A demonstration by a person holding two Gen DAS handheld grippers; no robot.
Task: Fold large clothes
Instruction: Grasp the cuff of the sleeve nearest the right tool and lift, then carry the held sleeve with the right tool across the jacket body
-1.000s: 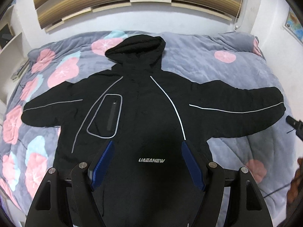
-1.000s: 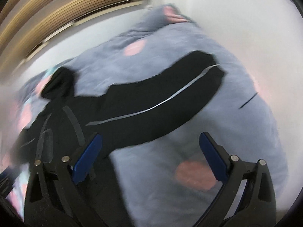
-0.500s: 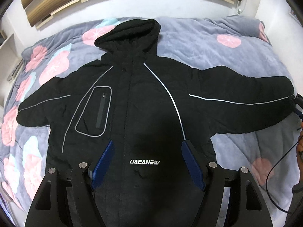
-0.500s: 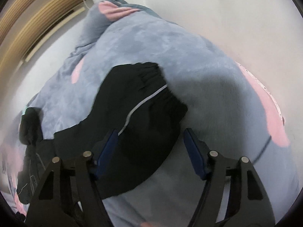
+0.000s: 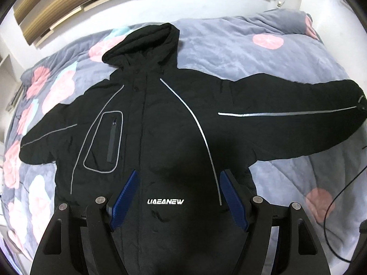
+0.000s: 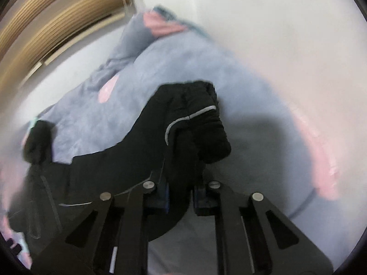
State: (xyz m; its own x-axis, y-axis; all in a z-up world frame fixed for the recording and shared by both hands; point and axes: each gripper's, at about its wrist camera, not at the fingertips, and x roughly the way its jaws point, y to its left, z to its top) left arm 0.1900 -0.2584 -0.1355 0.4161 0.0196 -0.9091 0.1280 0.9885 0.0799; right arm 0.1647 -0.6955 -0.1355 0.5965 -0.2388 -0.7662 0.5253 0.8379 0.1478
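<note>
Left black two-finger gripper with blue pads (image 5: 177,197) sits bottom centre, jaws wide apart. Right black gripper (image 6: 180,194), lower centre, just clamped down on fabric.

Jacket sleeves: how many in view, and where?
2. Left sleeve lies flat on the blanket at the picture's left in the left wrist view. Right sleeve stretches to the right edge; its cuff is pinched in the right gripper.

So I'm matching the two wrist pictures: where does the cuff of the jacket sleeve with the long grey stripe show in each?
Left wrist view: sleeve cuff at the far right edge, flat on the bedspread.
Right wrist view: sleeve cuff at centre, bunched above the right gripper, whose jaws pinch the sleeve.
Shared landmark: the grey stripe.
</note>
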